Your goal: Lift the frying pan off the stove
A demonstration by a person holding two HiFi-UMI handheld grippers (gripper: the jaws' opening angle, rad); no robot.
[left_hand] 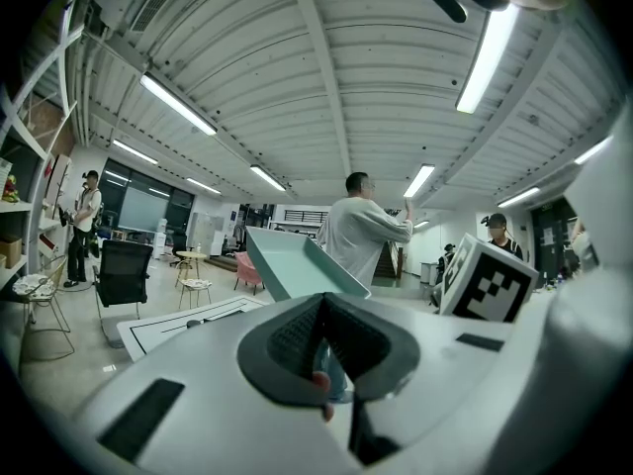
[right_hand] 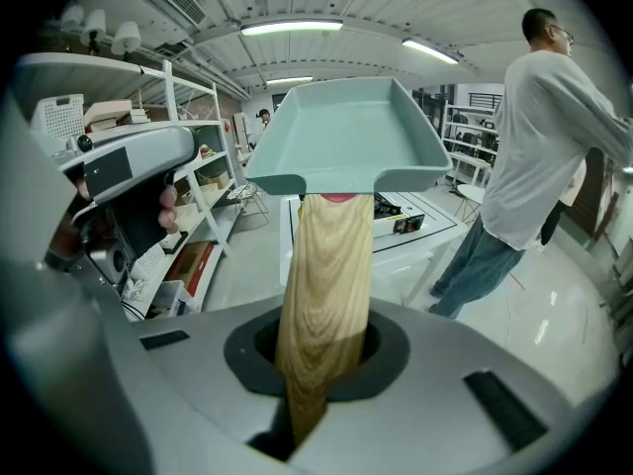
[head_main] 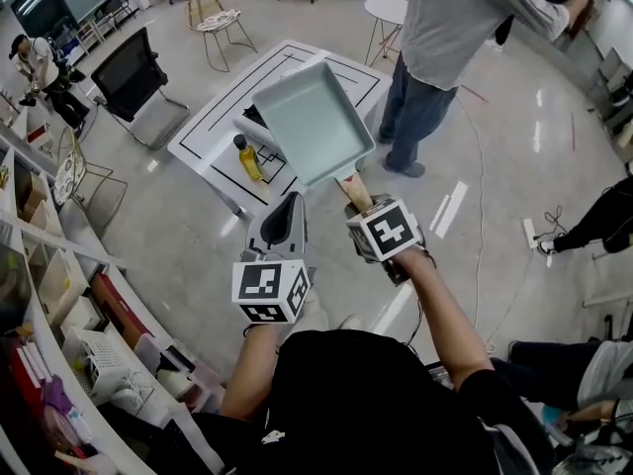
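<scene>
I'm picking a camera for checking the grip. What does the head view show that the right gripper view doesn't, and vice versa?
Head view only: the yellow bottle on the white table. Right gripper view only: the right gripper, jaws closed on the wooden handle. Both: the teal frying pan, held up in the air, and a person in a grey shirt.

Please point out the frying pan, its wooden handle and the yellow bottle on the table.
frying pan [head_main: 315, 122], head view, the middle of its teal inside.
wooden handle [right_hand: 326, 285], right gripper view, the middle of its length.
yellow bottle [head_main: 247, 159], head view, its body.
</scene>
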